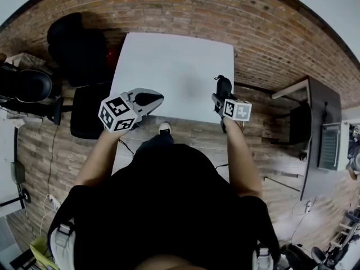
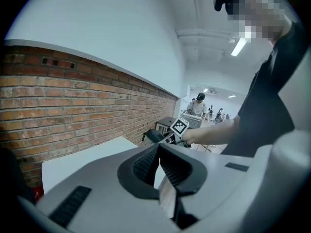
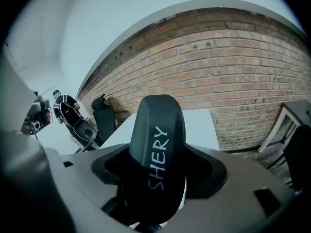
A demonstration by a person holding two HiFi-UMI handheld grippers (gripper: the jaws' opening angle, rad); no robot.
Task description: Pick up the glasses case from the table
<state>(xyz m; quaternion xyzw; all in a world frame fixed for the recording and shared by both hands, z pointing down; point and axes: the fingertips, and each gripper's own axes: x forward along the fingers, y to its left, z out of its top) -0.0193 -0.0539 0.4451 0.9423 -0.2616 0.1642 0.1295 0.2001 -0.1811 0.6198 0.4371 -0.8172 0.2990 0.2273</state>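
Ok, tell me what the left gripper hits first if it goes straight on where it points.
Probably the glasses case held in the right gripper, just beyond the left gripper's shut tips. Depth is unclear, and it might meet the white table instead.

Red-brown brick wall point(image 1: 169, 10) along the far side, plain white wall point(image 2: 107, 28) above the brick. White table point(image 1: 169, 61) close to the brick, its top bright and bare in the middle. Grey-brown plank floor point(image 1: 185, 142) all round. Black chair point(image 1: 84, 111) just beside the table's left edge, dark seat point(image 1: 73, 44) near the wall behind. Dark desk point(image 1: 320, 128) well apart on the right. Lit strip light point(image 2: 239, 46) on a white ceiling point(image 2: 209, 13).
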